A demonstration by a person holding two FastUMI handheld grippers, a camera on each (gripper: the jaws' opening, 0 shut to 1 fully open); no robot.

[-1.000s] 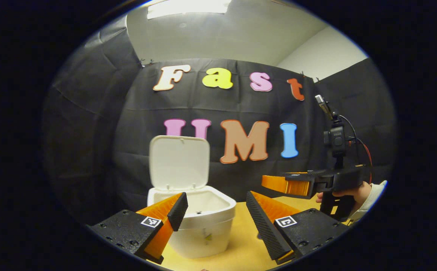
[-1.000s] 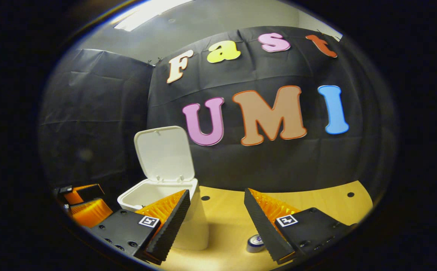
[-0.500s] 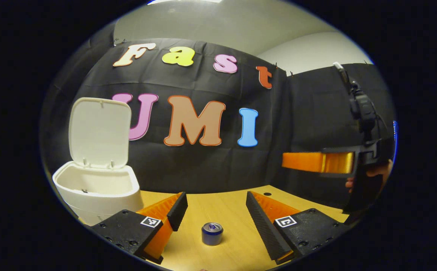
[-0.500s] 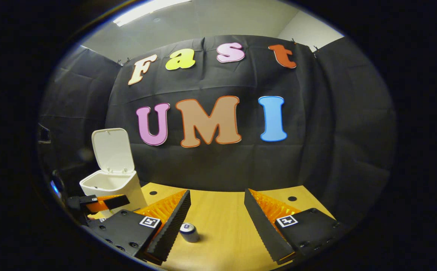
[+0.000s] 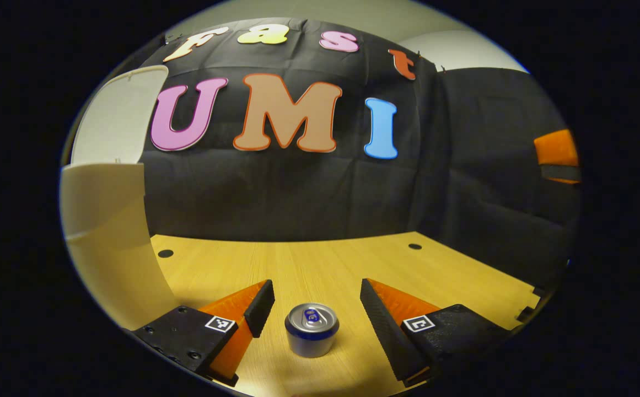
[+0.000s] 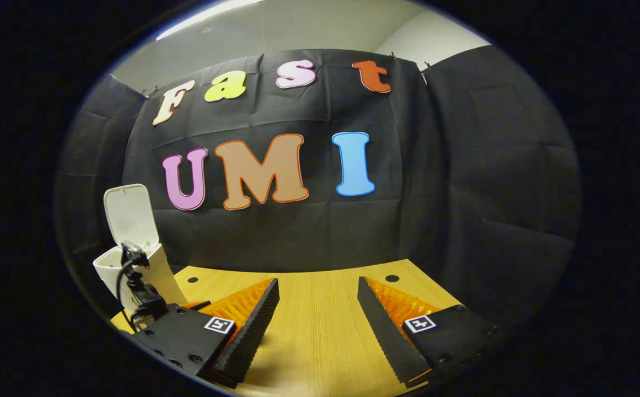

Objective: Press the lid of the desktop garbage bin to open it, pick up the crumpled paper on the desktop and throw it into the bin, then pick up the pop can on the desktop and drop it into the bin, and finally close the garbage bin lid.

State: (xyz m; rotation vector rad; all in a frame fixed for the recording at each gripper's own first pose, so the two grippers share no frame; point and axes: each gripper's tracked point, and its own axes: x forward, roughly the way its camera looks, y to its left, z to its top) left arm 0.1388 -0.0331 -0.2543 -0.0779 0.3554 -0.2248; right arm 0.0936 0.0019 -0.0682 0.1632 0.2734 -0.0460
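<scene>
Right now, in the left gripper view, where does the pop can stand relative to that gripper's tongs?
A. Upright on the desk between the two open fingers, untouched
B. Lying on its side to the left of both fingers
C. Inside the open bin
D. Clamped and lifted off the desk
A: the pop can stands upright on the desktop in the gap of the left tongs, with clear space on both sides.

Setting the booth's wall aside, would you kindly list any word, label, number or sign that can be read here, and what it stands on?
Pop can: a blue mark on its top, too small to read.
Square markers on the left gripper and the right gripper: black-and-white patterns, no words.
Garbage bin and its open lid: no text to be seen.
</scene>
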